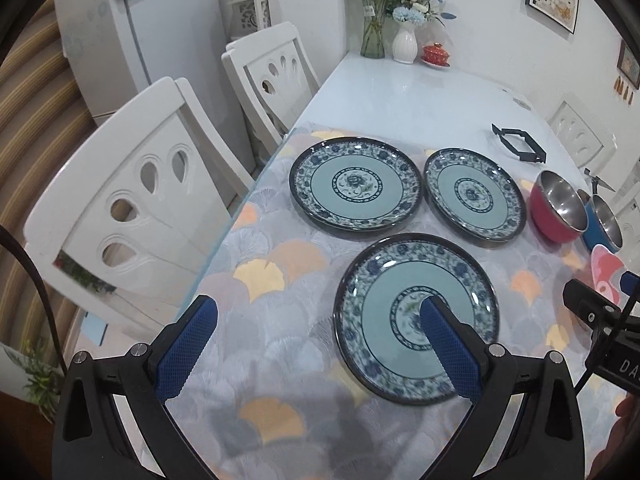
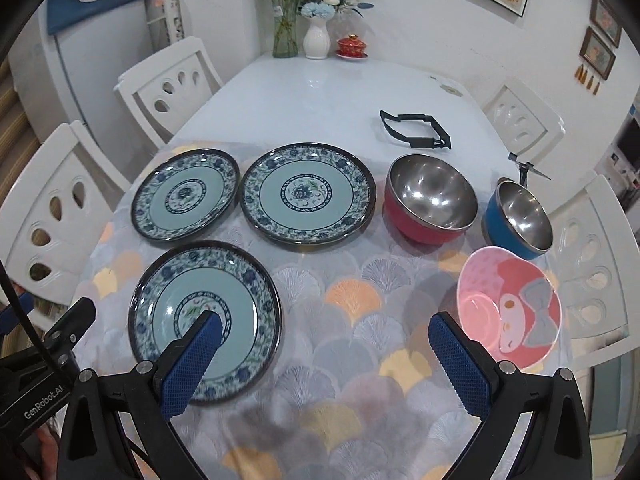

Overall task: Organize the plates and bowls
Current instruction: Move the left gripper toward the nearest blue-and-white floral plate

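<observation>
Left wrist view: left claw (image 1: pixel 318 314) hangs above the desk (image 1: pixel 400 92), wide open, nothing between its blue pads (image 1: pixel 188 344). Nearest plate (image 1: pixel 416 280) lies flat on the patterned mat (image 1: pixel 280 272), just ahead & under the claw's right-hand pad. Two more plates sit further ahead, side by side and apart from each other: far-left plate (image 1: pixel 355 186) and far-right plate (image 1: pixel 474 198). Off to the claw's right, red bowl (image 1: pixel 558 206) stands upright just beside the far-right plate, w/ blue bowl (image 1: pixel 604 224) touching or nearly touching it, can't tell which. Black strap (image 1: pixel 518 142) lies beyond the bowls on bare desk.

Right wrist view: right claw (image 2: pixel 326 330) also spread wide, holding nothing, above the mat (image 2: pixel 352 296). Near plate (image 2: pixel 204 296) sits under its left-hand pad; pink bowl (image 2: pixel 510 308) sits tilted just beside its right-hand pad (image 2: pixel 460 364). Ahead: two plates (image 2: pixel 186 196) (image 2: pixel 308 196) in a row, rims close, then red bowl (image 2: pixel 430 196) & blue bowl (image 2: pixel 520 216), both upright, steel insides showing. Far end of desk: glass vase (image 2: pixel 285 36), white vase (image 2: pixel 316 40), red lidded cup (image 2: pixel 352 46). White chairs (image 2: pixel 172 88) stand around.
</observation>
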`<state>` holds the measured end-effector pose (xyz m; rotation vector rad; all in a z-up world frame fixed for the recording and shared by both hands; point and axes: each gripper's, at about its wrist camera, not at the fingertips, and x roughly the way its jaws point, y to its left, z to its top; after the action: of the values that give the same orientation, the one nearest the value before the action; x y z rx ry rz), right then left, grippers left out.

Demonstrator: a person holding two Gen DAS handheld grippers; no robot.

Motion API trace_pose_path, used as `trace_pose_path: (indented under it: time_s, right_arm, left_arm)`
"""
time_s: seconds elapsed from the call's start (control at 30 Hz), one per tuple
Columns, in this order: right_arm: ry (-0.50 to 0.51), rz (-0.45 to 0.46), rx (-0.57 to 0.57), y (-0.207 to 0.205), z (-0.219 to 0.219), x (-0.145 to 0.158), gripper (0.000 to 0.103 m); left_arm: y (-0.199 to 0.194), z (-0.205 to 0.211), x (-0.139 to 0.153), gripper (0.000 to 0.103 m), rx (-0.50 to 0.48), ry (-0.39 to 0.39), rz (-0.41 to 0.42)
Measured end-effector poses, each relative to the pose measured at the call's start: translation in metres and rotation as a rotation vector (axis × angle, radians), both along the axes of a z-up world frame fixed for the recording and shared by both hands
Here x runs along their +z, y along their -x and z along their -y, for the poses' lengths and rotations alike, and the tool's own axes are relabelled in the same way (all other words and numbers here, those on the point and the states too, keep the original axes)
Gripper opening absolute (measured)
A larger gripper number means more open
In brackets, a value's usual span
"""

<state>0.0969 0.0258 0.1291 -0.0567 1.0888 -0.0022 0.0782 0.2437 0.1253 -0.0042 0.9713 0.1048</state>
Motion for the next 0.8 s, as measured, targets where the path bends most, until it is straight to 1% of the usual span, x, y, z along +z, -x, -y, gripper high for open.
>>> trace_pose_path:
  time_s: [0.13,0.3,0.5,0.8]
  right_arm:
    - [0.019,-0.015,-0.005,-0.008,-0.007,-0.009,0.103]
    - [0.018,-0.051,-0.020,-0.017,-0.011,-0.023,0.103]
    - [0.025,-0.089,-0.033,-0.026,-0.012,-0.038,0.102]
    - [0.012,-0.144,-0.024,-0.037,-0.012,-0.063,0.099]
  left_arm:
    - [-0.013,-0.004,-0.010,0.101,-0.017,0.006,-0.015]
    - [-0.027,-0.006,-0.024,0.101,-0.031,0.013,-0.046]
    - [-0.037,-0.008,-0.042,0.100,-0.040,0.032,-0.085]
    - [-0.047,-0.009,-0.064,0.096,-0.043,0.056,-0.130]
